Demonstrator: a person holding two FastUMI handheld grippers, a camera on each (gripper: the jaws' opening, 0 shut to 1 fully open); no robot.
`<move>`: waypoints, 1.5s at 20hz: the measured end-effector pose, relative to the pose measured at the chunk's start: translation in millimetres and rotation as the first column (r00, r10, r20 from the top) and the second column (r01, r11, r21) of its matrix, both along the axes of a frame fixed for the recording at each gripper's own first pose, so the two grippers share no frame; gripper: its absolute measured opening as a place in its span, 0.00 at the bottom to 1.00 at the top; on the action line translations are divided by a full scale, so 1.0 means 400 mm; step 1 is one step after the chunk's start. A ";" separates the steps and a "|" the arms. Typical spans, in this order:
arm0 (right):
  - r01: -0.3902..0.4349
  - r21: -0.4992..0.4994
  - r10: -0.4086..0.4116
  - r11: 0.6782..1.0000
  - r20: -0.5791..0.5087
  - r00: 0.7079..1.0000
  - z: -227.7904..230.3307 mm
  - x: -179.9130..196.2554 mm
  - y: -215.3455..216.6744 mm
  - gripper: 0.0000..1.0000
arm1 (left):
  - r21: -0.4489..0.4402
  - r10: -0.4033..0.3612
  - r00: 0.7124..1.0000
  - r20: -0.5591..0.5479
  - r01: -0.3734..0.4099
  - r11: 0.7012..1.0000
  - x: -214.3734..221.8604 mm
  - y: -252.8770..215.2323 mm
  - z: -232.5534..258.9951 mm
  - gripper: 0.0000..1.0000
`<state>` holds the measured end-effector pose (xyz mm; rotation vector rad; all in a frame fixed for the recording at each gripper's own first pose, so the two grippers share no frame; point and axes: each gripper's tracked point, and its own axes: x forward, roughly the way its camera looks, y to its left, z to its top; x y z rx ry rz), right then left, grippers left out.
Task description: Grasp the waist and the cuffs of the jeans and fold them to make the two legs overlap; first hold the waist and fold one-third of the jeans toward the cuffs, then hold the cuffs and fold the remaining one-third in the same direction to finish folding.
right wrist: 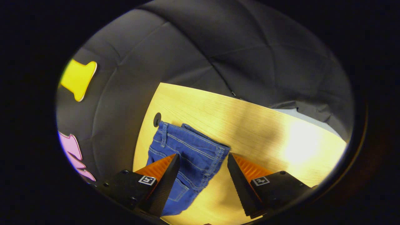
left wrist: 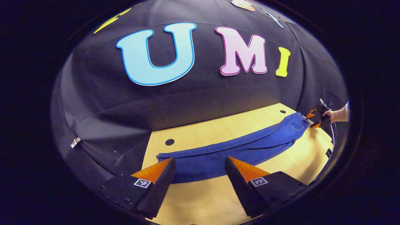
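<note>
- The jeans [left wrist: 237, 150] lie stretched out flat on the light wooden desk [left wrist: 281, 162], with the two legs running side by side.
- In the left gripper view, the cuff end of the jeans sits nearest the camera and the waist end lies far off toward the desk's right side.
- The left hand-held gripper [left wrist: 200, 162] hangs just above the cuff end with its jaws spread wide, released and holding nothing; the blue cloth shows in the gap between its fingers.
- The right hand-held gripper [right wrist: 203, 157] is also released, jaws apart, poised over the waist [right wrist: 190, 147] of the jeans; the waistband corner lies between its fingers, but neither finger presses on it.
- In the left gripper view, the right hand-held gripper [left wrist: 314, 120] shows at the far waist end, held by a hand [left wrist: 332, 116].
- A round dark hole [right wrist: 157, 119] in the desk sits just beside the waistband; another hole [left wrist: 169, 142] lies near the cuffs.
</note>
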<state>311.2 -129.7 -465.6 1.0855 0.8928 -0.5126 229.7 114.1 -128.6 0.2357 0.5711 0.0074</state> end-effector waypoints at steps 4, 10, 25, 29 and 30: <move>-0.047 -0.065 0.040 0.997 -0.116 0.993 -0.042 -0.015 -0.007 0.79 | 0.022 0.005 1.000 -0.016 -0.004 1.000 0.007 -0.022 -0.020 0.98; -0.110 -0.118 0.094 0.987 -0.133 0.987 -0.046 0.024 0.002 0.05 | 0.038 -0.028 0.999 -0.025 0.029 0.999 0.022 -0.079 -0.037 0.98; -0.294 -0.564 0.523 0.771 0.298 0.799 0.675 0.022 0.256 0.04 | 0.022 0.006 1.000 0.030 -0.007 1.000 -0.126 0.052 0.041 0.98; -0.389 -0.630 0.680 0.672 0.318 0.661 0.750 -0.081 0.500 0.00 | 0.016 0.036 0.999 0.020 -0.037 0.999 -0.201 0.125 0.029 0.98; -0.412 -0.642 0.711 0.646 0.310 0.631 0.742 -0.096 0.569 0.05 | 0.011 0.053 0.999 0.011 -0.054 0.998 -0.213 0.144 0.019 0.98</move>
